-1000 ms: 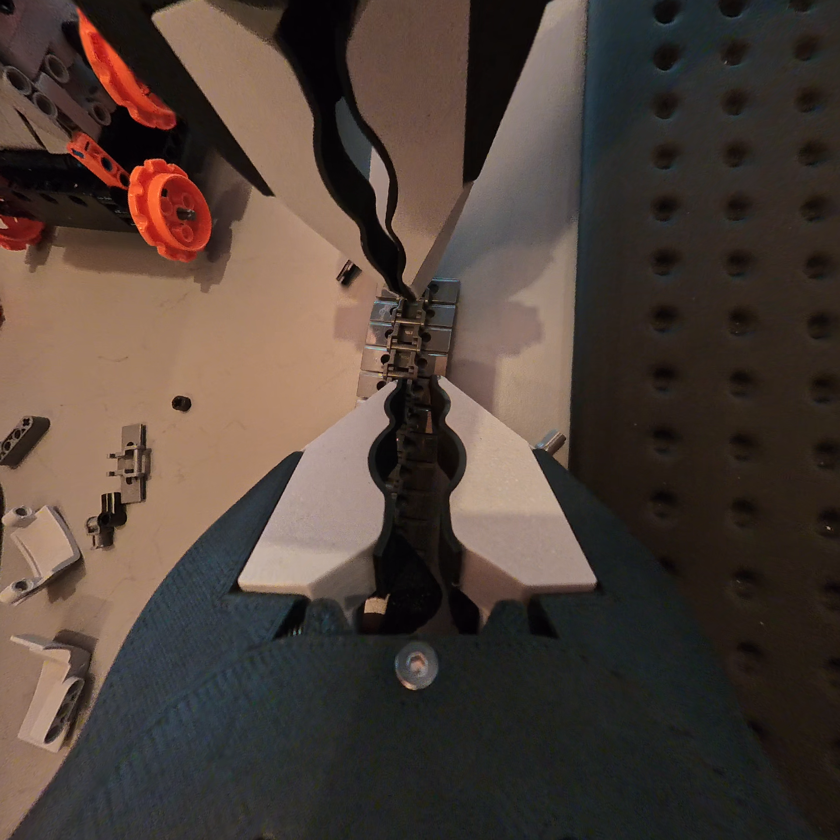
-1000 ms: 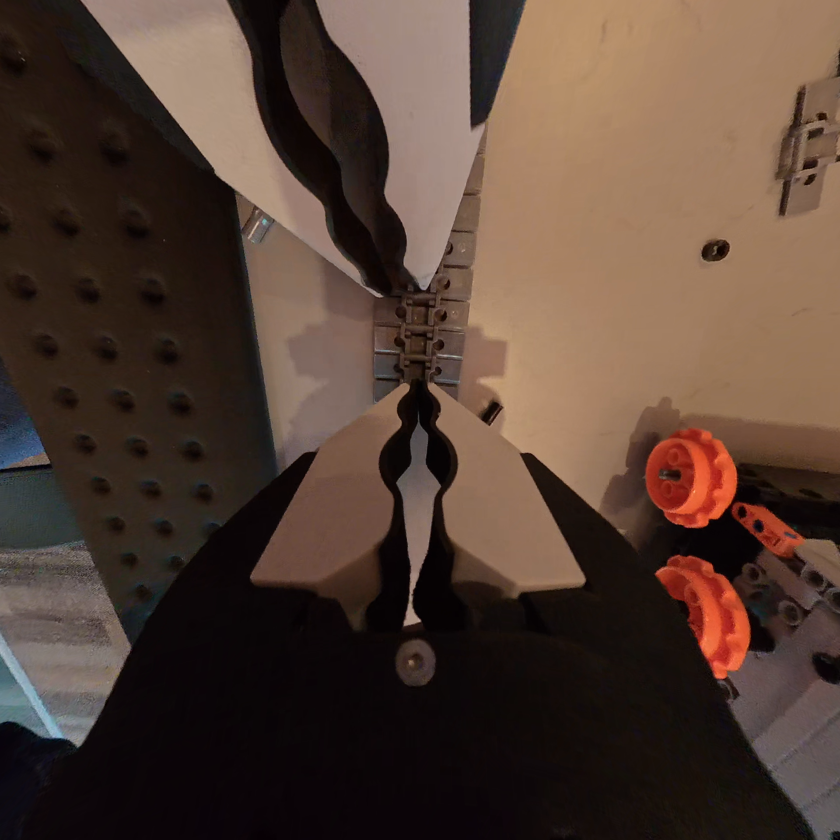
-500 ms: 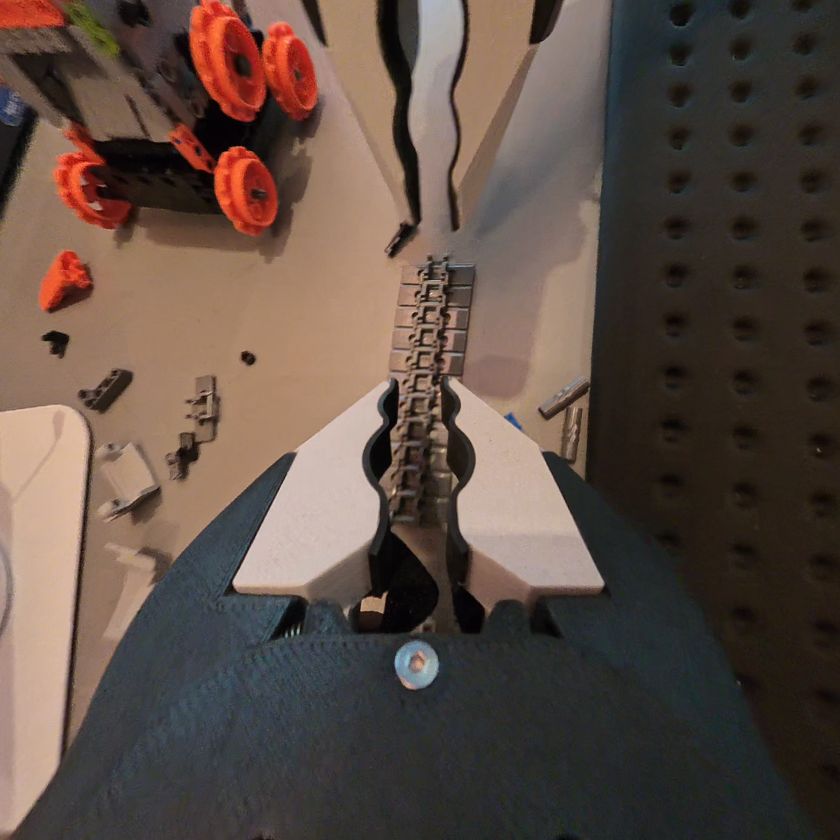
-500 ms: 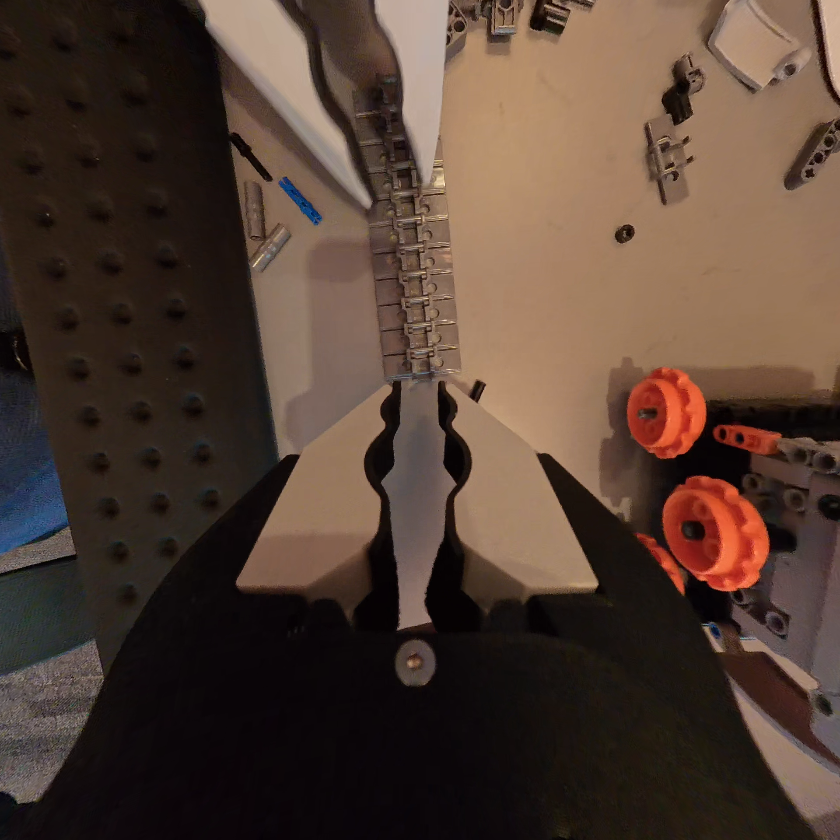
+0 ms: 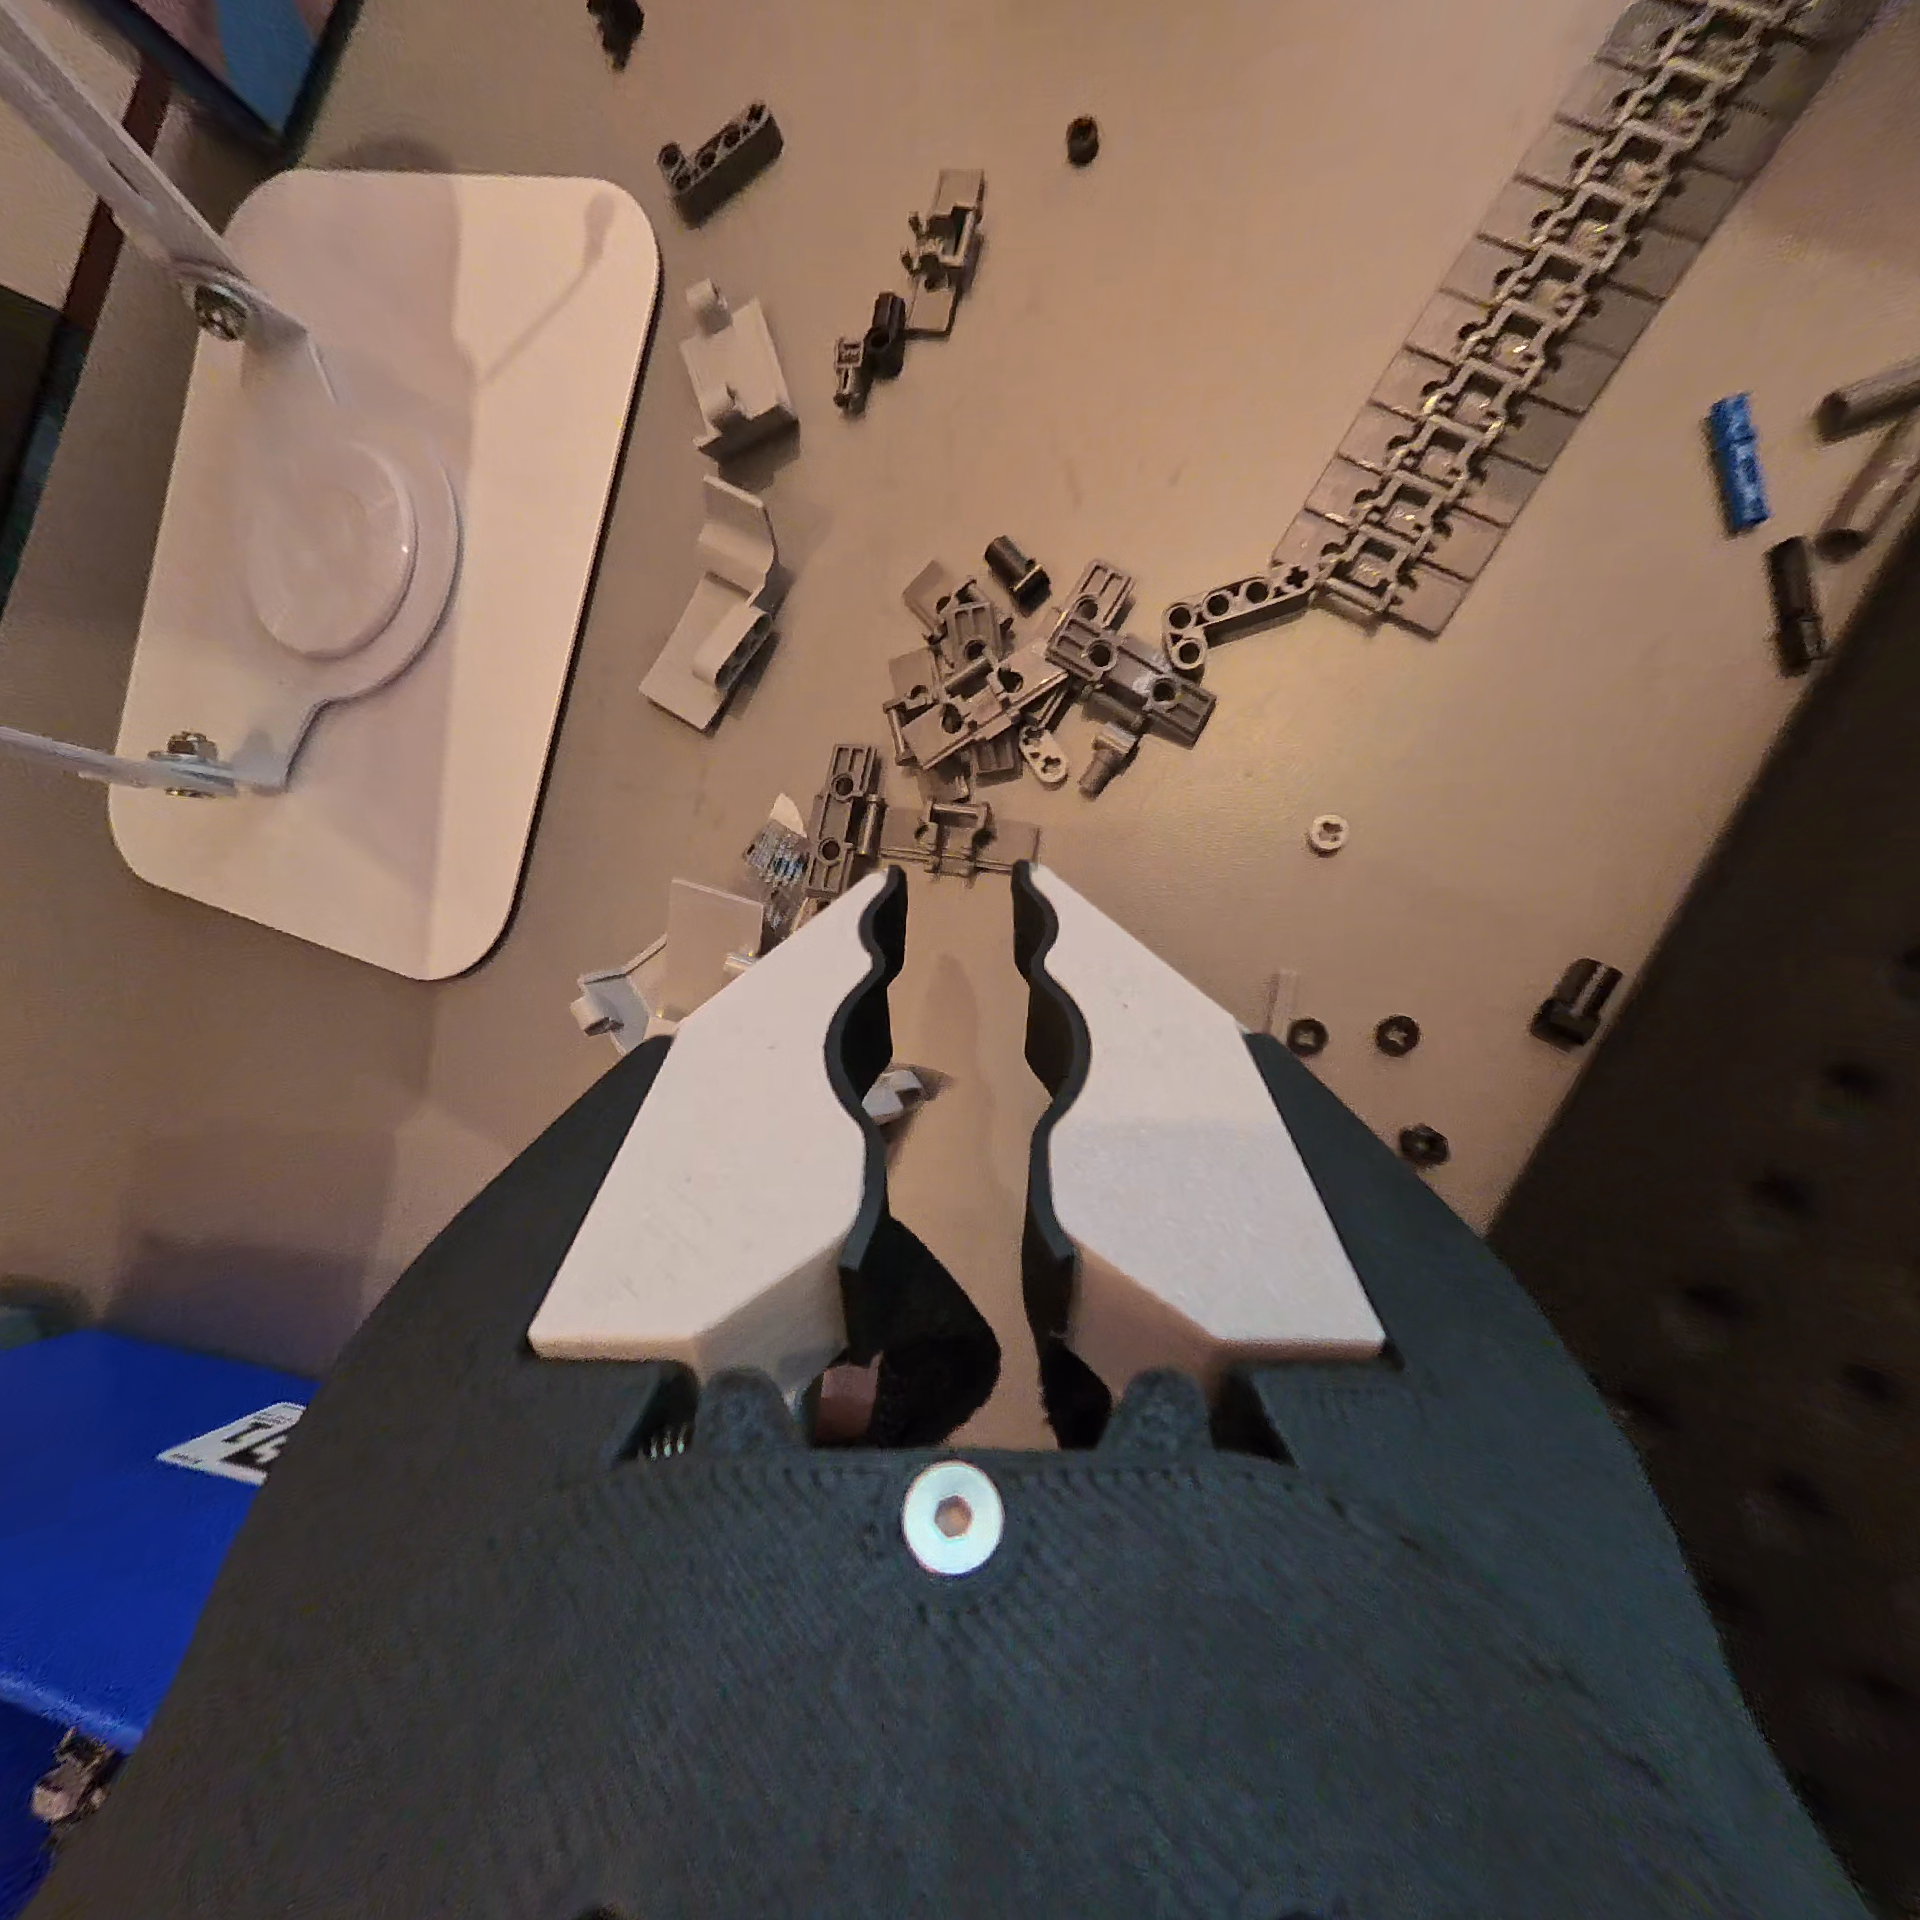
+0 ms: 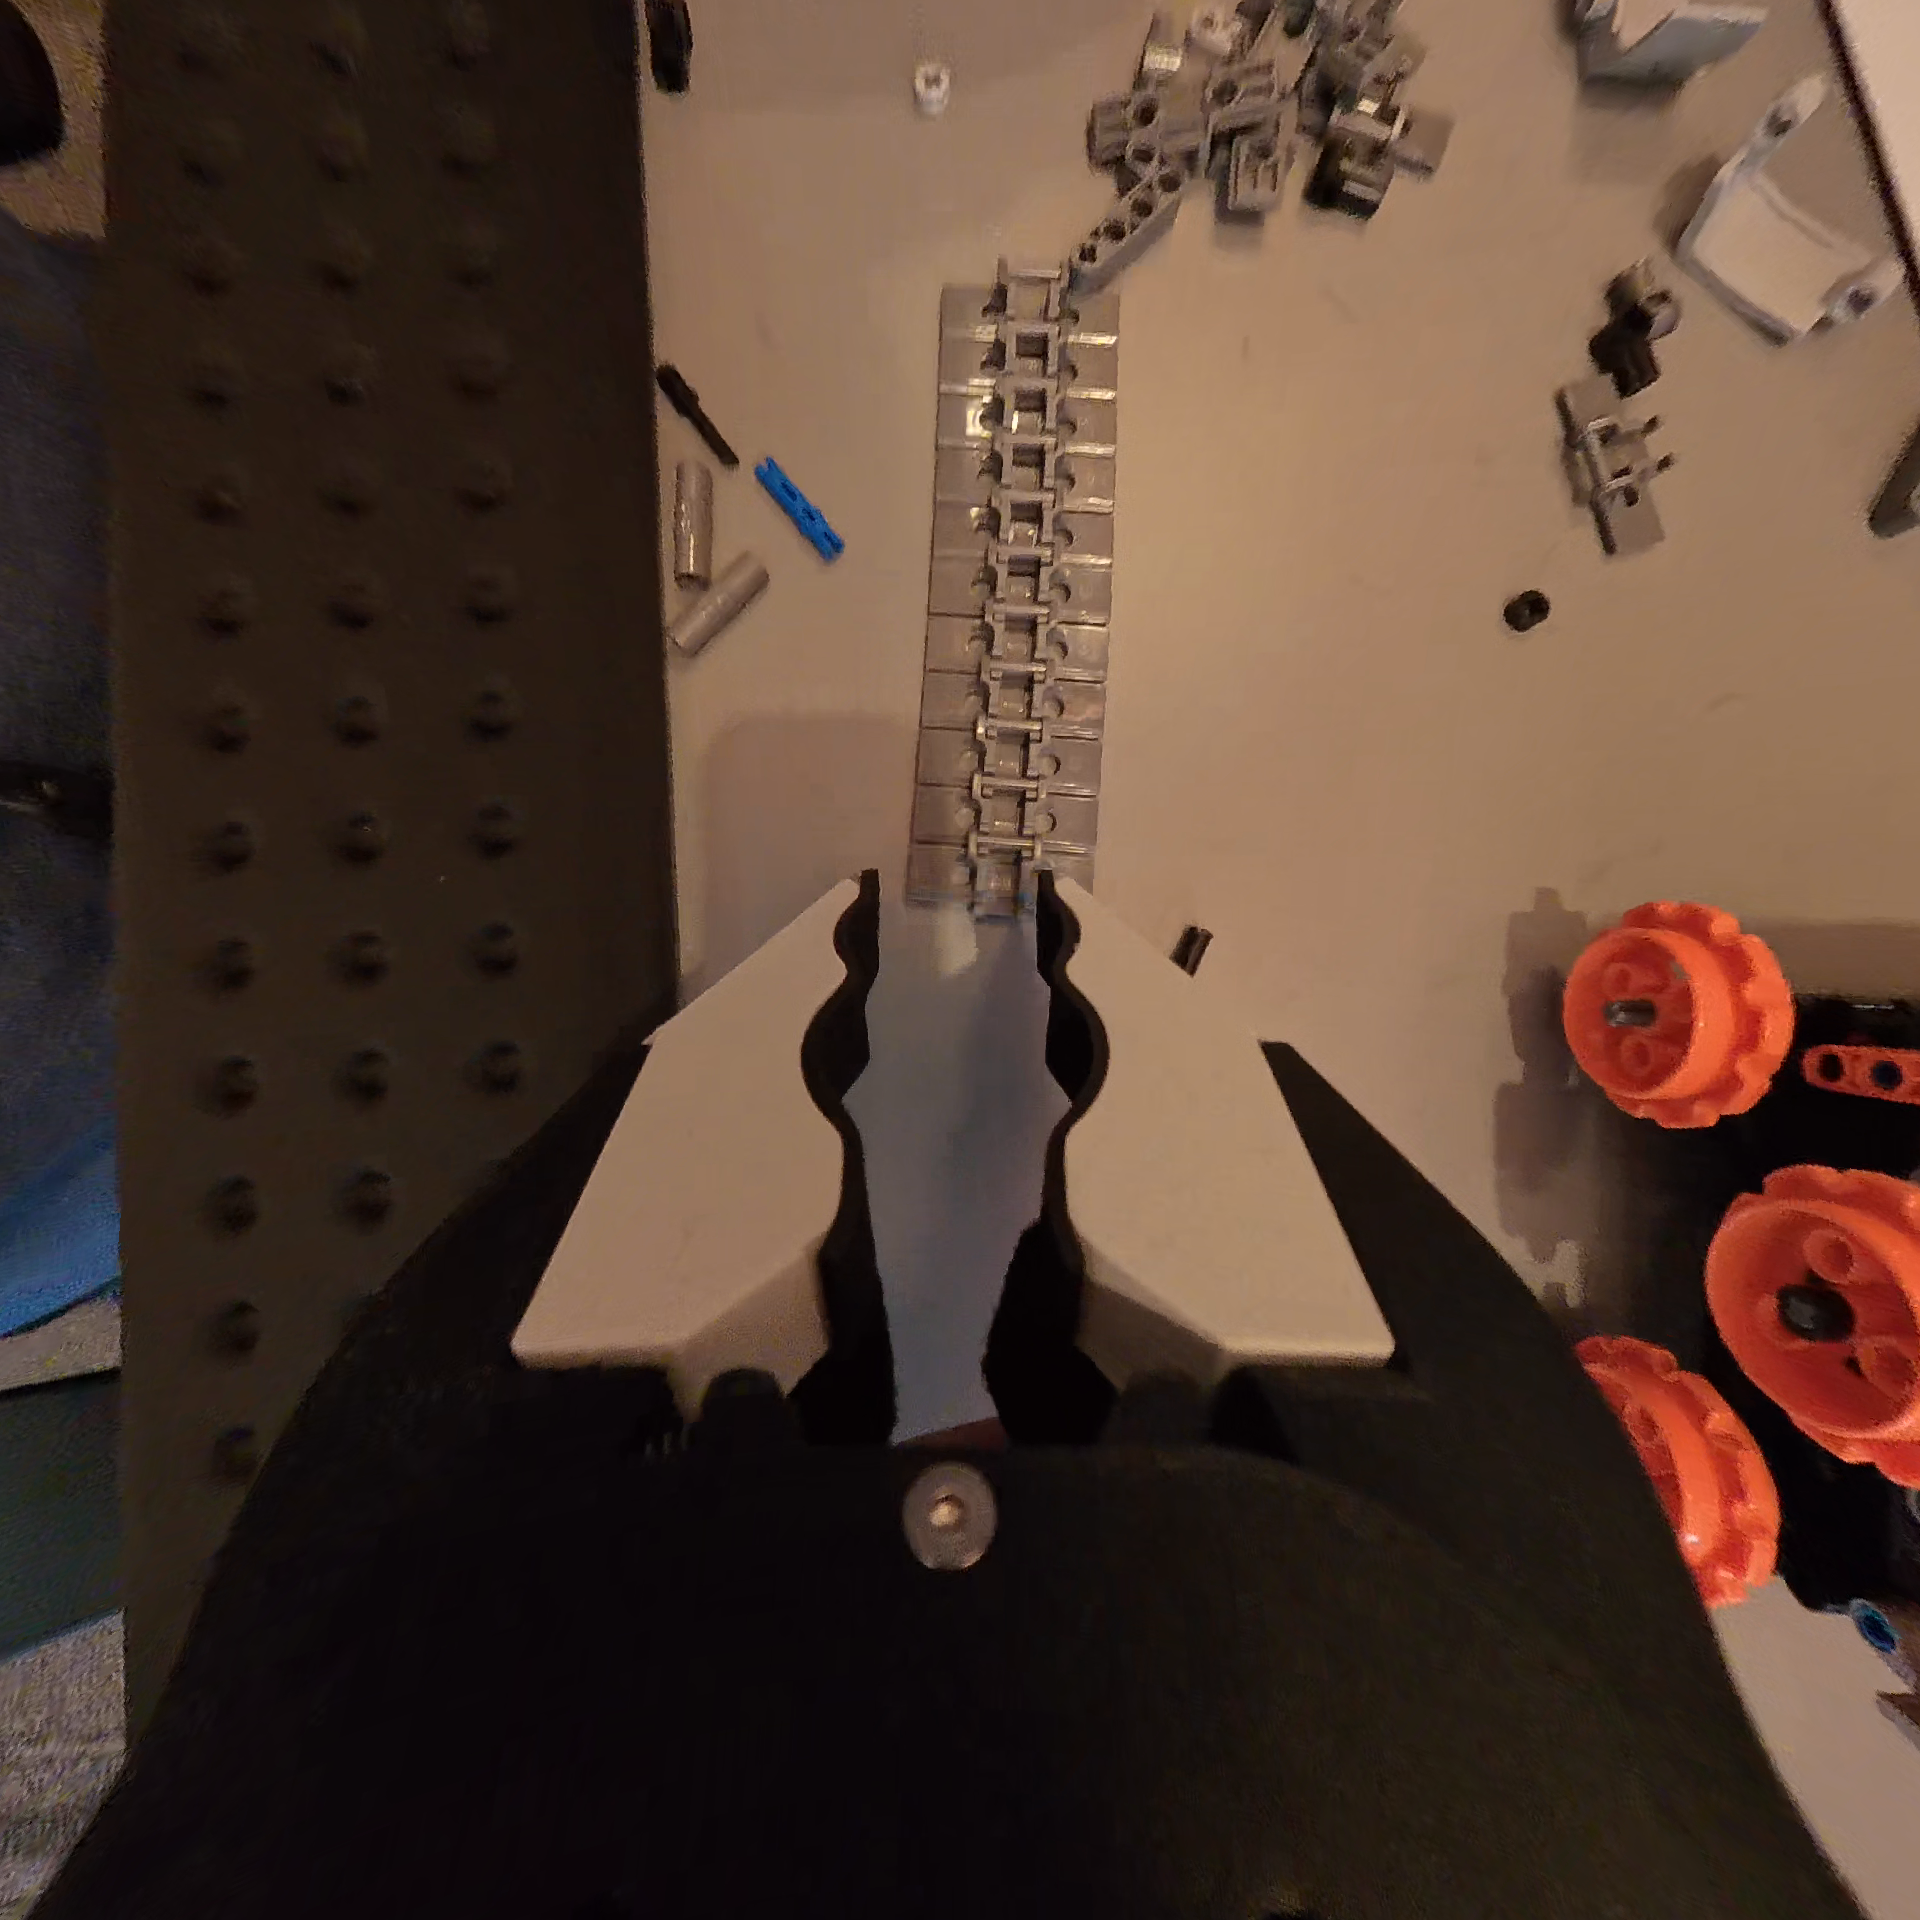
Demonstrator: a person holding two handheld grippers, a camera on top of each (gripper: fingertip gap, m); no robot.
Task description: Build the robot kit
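The left gripper [image 5: 958,878] is being held with its jaws spread, and nothing is being pinched between them. It is being held above a beige table [image 5: 1195,343], with its tips just beside a single grey track link [image 5: 961,831] and a loose heap of grey building pieces [image 5: 1023,675]. A grey track strip [image 5: 1538,343], made of many joined links, is being seen lying flat on the table, up and to the right of this gripper and well apart from it. A grey angled beam [image 5: 1236,608] is lying at the near end of the strip, seemingly touching it. A white base plate [image 5: 520,499] with metal brackets is lying to the left, and a blue box [image 5: 125,1507] is being seen at the lower left corner. A small blue pin [image 5: 1737,465] is lying near the dark perforated panel [image 5: 1766,1195] on the right.

The right gripper [image 6: 956,883] is also being held with its jaws spread and empty. Its tips are being kept just beside the near end of the track strip [image 6: 1023,582], which is running straight away from it; whether they are touching it cannot be told. Orange wheels [image 6: 1673,1013] of a black model are being seen on the right, and a blue pin [image 6: 798,509] with two grey sleeves [image 6: 707,571] is lying on the left, beside the dark studded panel [image 6: 364,623]
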